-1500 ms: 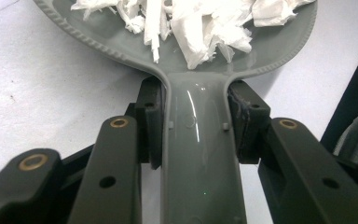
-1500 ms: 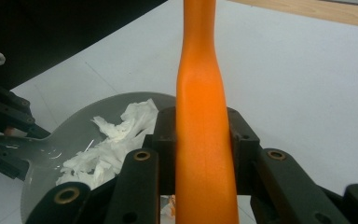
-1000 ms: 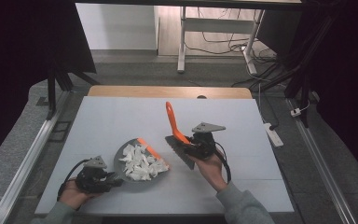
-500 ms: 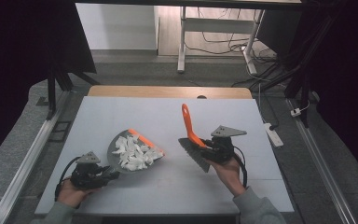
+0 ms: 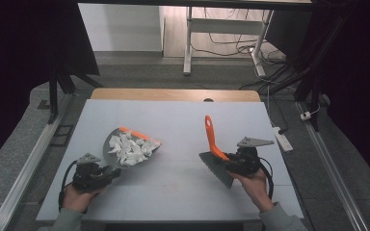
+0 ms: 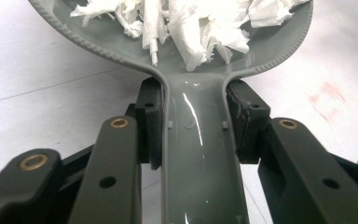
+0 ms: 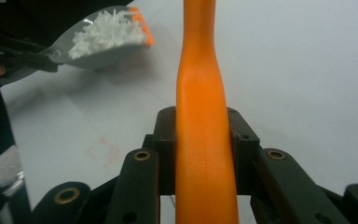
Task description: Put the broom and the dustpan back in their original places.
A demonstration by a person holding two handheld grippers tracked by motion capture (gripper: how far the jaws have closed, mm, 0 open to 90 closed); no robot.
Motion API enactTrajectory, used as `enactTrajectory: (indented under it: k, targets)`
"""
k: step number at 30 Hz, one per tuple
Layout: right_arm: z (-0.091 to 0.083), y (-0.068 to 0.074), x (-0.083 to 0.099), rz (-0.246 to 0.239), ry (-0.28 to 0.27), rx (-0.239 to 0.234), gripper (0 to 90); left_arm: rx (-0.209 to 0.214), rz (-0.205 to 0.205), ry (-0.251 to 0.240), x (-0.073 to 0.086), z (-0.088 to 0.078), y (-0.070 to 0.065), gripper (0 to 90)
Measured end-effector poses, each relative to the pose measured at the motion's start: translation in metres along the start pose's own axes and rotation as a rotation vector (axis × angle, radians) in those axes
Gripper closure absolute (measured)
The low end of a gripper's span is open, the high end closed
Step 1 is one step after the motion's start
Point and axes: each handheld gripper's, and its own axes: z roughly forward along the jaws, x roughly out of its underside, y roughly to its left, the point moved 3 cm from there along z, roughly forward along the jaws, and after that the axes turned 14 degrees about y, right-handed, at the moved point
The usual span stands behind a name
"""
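A grey dustpan (image 5: 131, 148) with an orange front lip carries a heap of white paper scraps (image 5: 129, 147). My left gripper (image 5: 107, 172) is shut on its grey handle (image 6: 196, 154), at the table's front left; in the left gripper view both pads press the handle's sides. A hand brush with an orange handle (image 5: 212, 137) and dark bristles (image 5: 217, 168) is clamped in my right gripper (image 5: 229, 161), at the front right. The orange handle (image 7: 204, 140) rises between the right jaws, and beyond it the loaded dustpan (image 7: 103, 35) appears at upper left.
The white tabletop (image 5: 183, 120) has a wooden strip along its far edge (image 5: 173, 95). Metal rails run along both sides of the table. A power strip (image 5: 280, 138) lies on the floor to the right, with table legs and cables further back.
The right gripper has carried the brush to the right, away from the dustpan. The dustpan with its scraps has shifted slightly left and lifted at its front.
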Motion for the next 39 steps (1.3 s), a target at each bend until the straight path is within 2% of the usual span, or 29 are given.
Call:
enactTrajectory:
  k: [4,9,12,18,25,28,32,34,39]
  targets:
    - [0.002,-0.012,0.01,0.053,0.053,-0.035,70.0,-0.028,-0.074,-0.011,-0.002,0.005,0.002,61.2]
    - [0.009,-0.024,0.016,0.106,0.092,-0.07,70.0,-0.077,-0.167,-0.026,-0.007,0.014,0.001,61.1]
    - [0.016,-0.029,0.017,0.124,0.129,-0.068,70.0,-0.123,-0.199,-0.013,-0.01,0.021,0.0,61.0]
    - [0.02,-0.037,0.019,0.149,0.155,-0.047,70.0,-0.146,-0.234,0.016,-0.013,0.034,0.0,60.9]
    - [0.021,-0.047,0.021,0.191,0.164,-0.035,69.5,-0.123,-0.225,0.031,-0.011,0.037,0.001,60.1]
    - [0.022,-0.051,0.022,0.195,0.17,-0.006,68.7,-0.101,-0.203,0.035,-0.01,0.037,0.0,54.0]
    - [0.023,-0.054,0.023,0.197,0.175,0.004,68.2,-0.097,-0.188,0.029,-0.01,0.035,0.001,47.6]
    - [0.024,-0.055,0.022,0.185,0.177,0.012,67.2,-0.089,-0.186,0.031,-0.009,0.034,0.002,40.8]
    - [0.024,-0.059,0.023,0.161,0.197,0.093,58.5,-0.127,-0.159,0.022,-0.007,0.029,0.001,28.2]
